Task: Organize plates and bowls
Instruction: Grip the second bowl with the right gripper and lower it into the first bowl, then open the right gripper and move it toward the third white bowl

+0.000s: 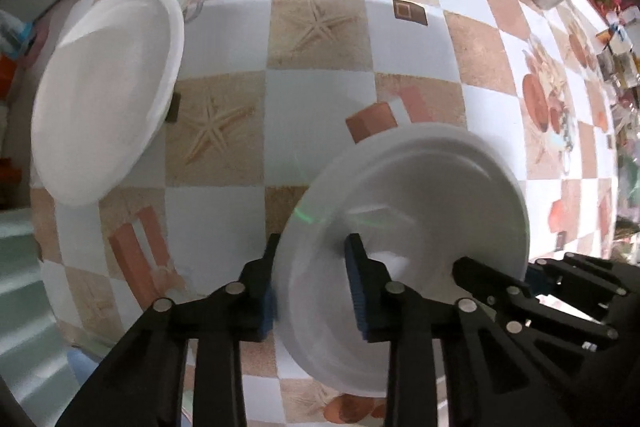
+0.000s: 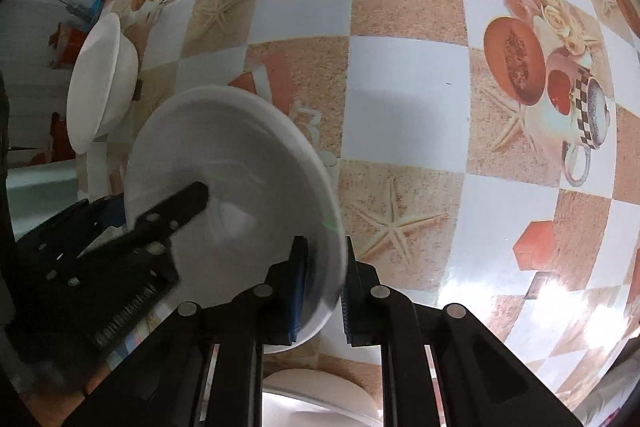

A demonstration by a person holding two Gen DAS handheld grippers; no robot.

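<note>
A tabletop (image 1: 320,131) covered in a checkered cloth printed with starfish and fruit carries a white bowl (image 1: 108,95) near its left edge, well apart from a second white bowl (image 1: 420,195) held just above the cloth. The left gripper (image 1: 312,283) has its fingers clamped on that bowl's left rim, while the right gripper (image 2: 326,279) has its fingers clamped on the opposite rim.

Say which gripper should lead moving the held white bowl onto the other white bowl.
Left, probably. The left gripper and right gripper clamp opposite rims of the held bowl, but the second bowl sits on the left gripper's side.
</note>
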